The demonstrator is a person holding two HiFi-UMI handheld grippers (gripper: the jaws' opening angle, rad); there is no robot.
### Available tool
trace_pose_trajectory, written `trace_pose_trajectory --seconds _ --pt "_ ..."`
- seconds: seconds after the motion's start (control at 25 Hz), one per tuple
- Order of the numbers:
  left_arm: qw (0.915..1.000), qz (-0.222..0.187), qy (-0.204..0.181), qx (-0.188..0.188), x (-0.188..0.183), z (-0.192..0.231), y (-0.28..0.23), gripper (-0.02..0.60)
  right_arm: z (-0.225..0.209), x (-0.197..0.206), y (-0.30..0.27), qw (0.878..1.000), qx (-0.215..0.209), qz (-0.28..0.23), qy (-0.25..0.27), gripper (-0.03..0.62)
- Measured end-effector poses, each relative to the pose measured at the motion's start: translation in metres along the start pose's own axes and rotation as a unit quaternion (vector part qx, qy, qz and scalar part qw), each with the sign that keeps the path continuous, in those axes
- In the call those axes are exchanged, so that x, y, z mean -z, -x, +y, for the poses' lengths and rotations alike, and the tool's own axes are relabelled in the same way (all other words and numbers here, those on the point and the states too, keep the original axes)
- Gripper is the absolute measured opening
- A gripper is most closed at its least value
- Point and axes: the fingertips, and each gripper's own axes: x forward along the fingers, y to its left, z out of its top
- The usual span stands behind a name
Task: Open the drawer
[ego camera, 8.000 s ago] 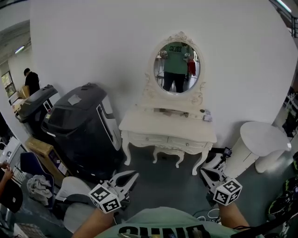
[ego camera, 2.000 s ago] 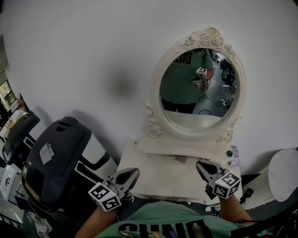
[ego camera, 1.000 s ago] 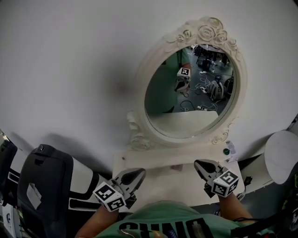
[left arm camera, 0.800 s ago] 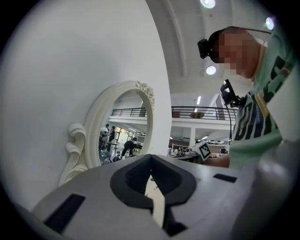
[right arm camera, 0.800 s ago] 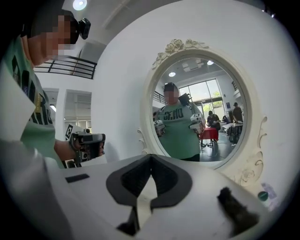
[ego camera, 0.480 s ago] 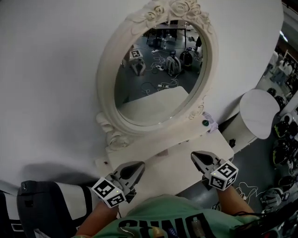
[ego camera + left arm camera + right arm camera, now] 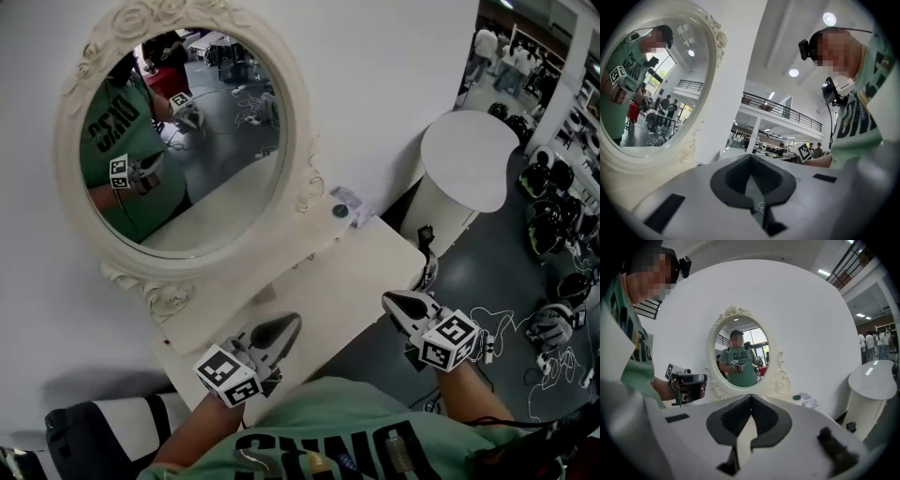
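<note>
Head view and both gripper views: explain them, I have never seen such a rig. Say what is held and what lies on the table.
No robot: a person holds hand tongs, one per hand. The head view comes from a camera on the person's head, looking down on the left tongs and right tongs. Each gripper view comes from a camera riding on one pair, looking along its jaws. Both pairs are shut and empty. Before them stands a white dressing table with an oval mirror showing the person. Near its far corner lie a small dark round thing and a pale packet.
</note>
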Motion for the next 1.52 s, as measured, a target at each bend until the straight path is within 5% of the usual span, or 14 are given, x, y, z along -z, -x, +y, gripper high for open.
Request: trace_pose_trajectory --seconds 0.56,1.12,1.24,1.52 --pt "0.995 0.074 0.005 0.066 0.073 -0.081 -0.171 0.009 -0.123 0.072 0.1 0.998 0.041 0.01 -0.041 0.011" --pt "0.9824 0.159 0.049 0.084 0.176 -0.07 -0.172 0.009 -0.128 0.218 0.055 0.989 0.083 0.087 -0.089 0.019" --pt "0.9802 0.174 0.058 0.074 0.193 -0.065 -0.16 0.009 -0.132 0.258 0.036 0.985 0.08 0.127 -0.08 0.102" --pt "0.9765 0.198 0.073 0.042 0.226 -0.041 -0.133 0.009 -0.144 0.341 -0.011 0.97 0.073 0.227 -0.049 0.157"
